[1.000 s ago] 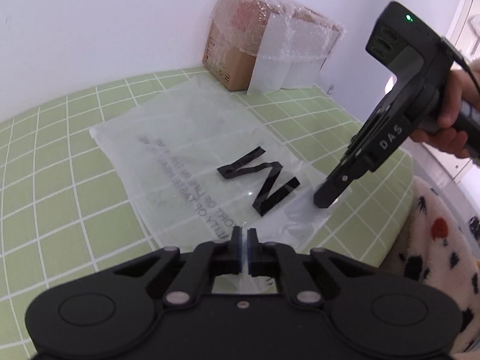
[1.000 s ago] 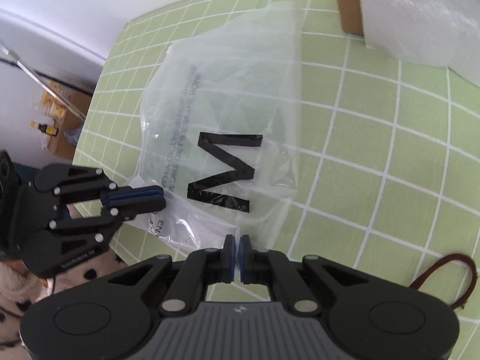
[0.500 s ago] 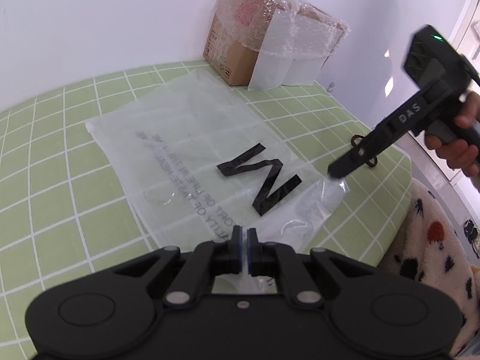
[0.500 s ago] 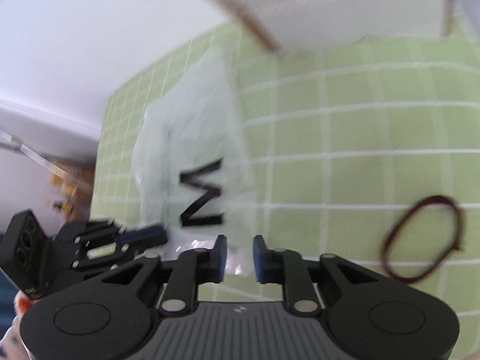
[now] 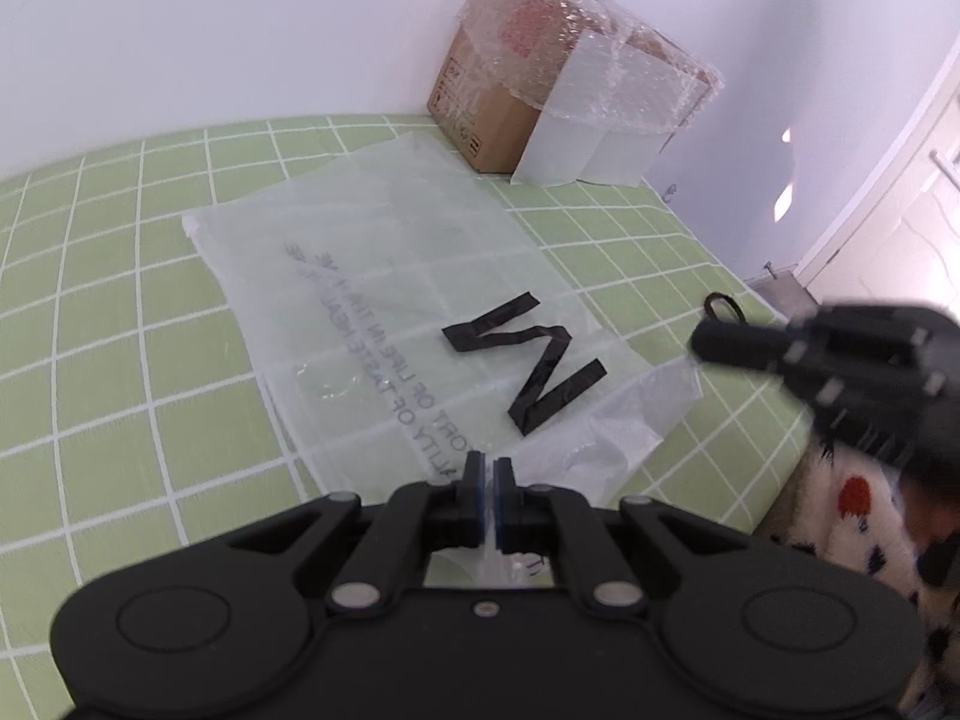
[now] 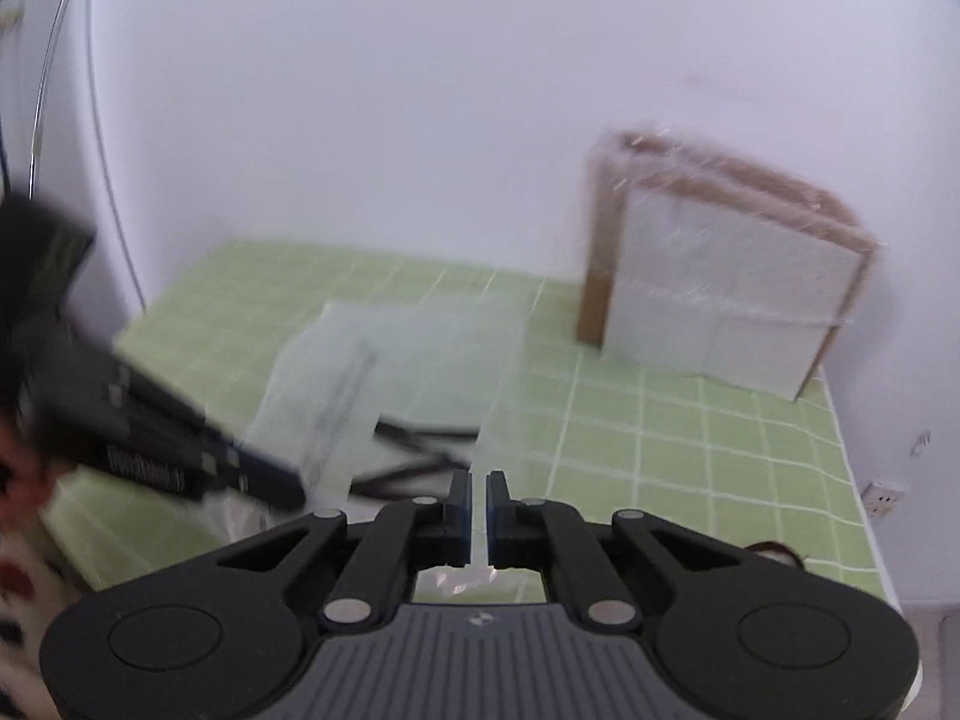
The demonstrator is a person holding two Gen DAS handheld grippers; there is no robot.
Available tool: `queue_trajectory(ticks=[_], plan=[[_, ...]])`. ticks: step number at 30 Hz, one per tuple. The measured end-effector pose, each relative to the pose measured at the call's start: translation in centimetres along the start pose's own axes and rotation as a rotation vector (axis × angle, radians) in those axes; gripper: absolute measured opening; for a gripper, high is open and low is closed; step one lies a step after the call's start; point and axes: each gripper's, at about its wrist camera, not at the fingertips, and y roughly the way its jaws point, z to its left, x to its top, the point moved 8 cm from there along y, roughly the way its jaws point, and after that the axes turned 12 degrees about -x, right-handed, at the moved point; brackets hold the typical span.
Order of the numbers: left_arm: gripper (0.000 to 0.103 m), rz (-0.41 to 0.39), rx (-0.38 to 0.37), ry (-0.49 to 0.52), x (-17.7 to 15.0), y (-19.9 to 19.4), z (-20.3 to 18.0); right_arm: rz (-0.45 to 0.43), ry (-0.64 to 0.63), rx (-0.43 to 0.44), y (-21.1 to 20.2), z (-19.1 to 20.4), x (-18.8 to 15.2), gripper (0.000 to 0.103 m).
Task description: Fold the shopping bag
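Your left gripper is clamped on the near edge of the translucent plastic shopping bag, which stretches away toward the wall. Your right gripper has closed on the bag's near right corner beside it.

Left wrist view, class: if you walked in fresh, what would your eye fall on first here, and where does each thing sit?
The clear plastic shopping bag with its bold black M lies flat in the middle of the green checked tablecloth. Behind it, in the corner against the white wall, stands a cardboard box under bubble wrap. The left gripper is shut on the bag's near edge, and the blurred right gripper comes in from the right.
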Motion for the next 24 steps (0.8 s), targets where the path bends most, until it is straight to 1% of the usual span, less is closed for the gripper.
queue_trajectory(ticks=[4,8,11,14,15,17,18,20,21,22,23,24], plan=[[0.003,-0.015,-0.008,-0.051,0.0,-0.1,0.3,0.057,0.002,0.008,1.7,0.3,-1.0,0.005],[0.003,-0.038,-0.021,-0.109,-0.1,-0.2,0.7,0.082,0.013,0.006,2.8,0.7,-1.2,0.005],[0.002,-0.082,-0.040,-0.207,-0.4,-0.4,1.3,0.090,0.022,0.005,3.0,0.7,-1.6,0.005],[0.002,-0.114,-0.030,-0.281,-0.8,-0.7,1.4,0.113,0.044,0.011,3.3,0.6,-1.5,0.005],[0.002,-0.131,-0.017,-0.301,-0.8,-1.0,1.2,0.117,0.050,0.016,3.3,0.5,-1.5,0.005],[0.003,-0.162,-0.016,-0.310,-0.7,-1.5,0.3,0.120,0.056,0.027,3.4,0.4,-1.5,0.005],[0.003,-0.185,-0.022,-0.297,-0.5,-1.8,-0.4,0.120,0.059,0.032,3.4,0.3,-1.5,0.005],[0.007,-0.216,-0.038,-0.207,-0.2,-2.4,-2.7,0.119,0.059,0.041,3.5,0.1,-1.5,0.005],[0.009,-0.213,-0.019,-0.131,-0.1,-2.3,-4.0,0.118,0.056,0.044,3.5,0.1,-1.5,0.005],[0.010,-0.185,0.028,-0.047,-0.3,-1.7,-5.0,0.118,0.056,0.046,3.6,0.0,-1.5,0.005],[0.010,-0.161,0.061,-0.005,-0.4,-1.2,-5.3,0.119,0.056,0.049,3.6,0.0,-1.5,0.005],[0.010,-0.146,0.108,0.012,-0.5,-0.5,-5.1,0.119,0.056,0.051,3.6,0.0,-1.5,0.005]])
